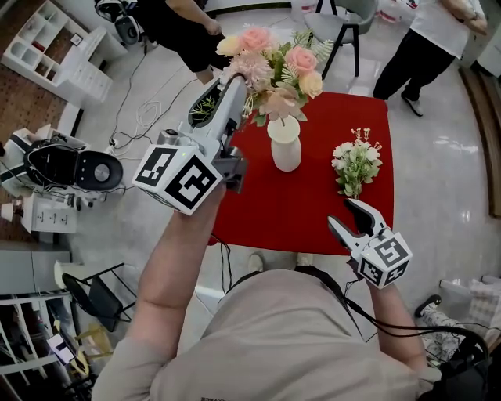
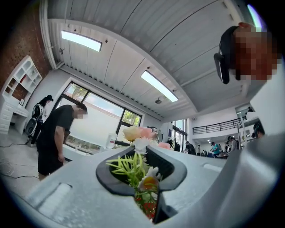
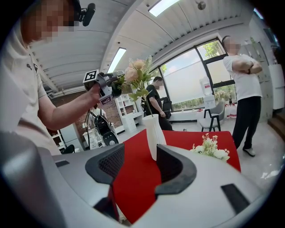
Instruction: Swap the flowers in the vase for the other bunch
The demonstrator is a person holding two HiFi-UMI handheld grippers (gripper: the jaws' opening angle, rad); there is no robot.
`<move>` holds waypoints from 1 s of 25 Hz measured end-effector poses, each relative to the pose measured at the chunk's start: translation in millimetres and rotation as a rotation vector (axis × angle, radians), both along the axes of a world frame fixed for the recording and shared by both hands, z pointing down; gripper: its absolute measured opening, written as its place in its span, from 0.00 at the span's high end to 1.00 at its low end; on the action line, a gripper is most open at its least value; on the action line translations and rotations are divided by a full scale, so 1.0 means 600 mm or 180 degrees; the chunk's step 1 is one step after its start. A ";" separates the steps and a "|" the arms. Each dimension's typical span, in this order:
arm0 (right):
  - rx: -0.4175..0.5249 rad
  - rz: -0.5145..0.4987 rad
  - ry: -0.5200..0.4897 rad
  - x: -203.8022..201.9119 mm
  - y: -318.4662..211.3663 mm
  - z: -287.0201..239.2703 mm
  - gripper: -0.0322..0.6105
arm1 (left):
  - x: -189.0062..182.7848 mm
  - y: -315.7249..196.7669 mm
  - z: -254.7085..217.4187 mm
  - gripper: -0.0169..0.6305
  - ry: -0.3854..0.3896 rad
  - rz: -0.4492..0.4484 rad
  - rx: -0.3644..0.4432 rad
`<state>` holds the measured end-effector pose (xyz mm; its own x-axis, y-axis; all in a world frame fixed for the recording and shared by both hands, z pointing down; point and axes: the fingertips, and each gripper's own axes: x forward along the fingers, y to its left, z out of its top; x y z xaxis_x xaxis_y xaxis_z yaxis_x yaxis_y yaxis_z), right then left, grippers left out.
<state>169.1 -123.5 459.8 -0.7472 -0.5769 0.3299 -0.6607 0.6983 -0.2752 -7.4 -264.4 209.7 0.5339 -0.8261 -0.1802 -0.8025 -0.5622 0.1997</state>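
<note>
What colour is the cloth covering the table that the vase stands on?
Plain red. The tablecloth shows best in the head view.

The floor [image 1: 446, 164] is pale and shiny, and a table with a red cloth [image 1: 313, 211] stands on it. A white shelf [image 1: 48, 45] sits by a brick wall [image 2: 18, 51], near big windows [image 2: 100, 118]. Long lights [image 2: 81, 40] glow on the white ceiling [image 2: 147, 26], and there is a grey chair [image 1: 350, 23], I think.
</note>
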 end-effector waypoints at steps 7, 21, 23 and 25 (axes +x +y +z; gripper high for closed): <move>0.0011 -0.0006 0.0028 -0.012 0.003 -0.002 0.59 | -0.024 0.027 -0.056 0.85 0.0128 0.0043 0.0157; 0.0030 -0.0073 0.0052 -0.079 0.024 -0.001 0.59 | -0.177 0.126 -0.152 0.86 0.0191 -0.0039 0.0380; 0.0027 -0.0084 0.0060 -0.091 0.028 -0.001 0.59 | -0.206 0.138 -0.150 0.86 0.0147 -0.0059 0.0310; 0.0030 -0.0090 0.0068 -0.105 0.033 -0.003 0.59 | -0.235 0.151 -0.141 0.86 0.0089 -0.0094 0.0220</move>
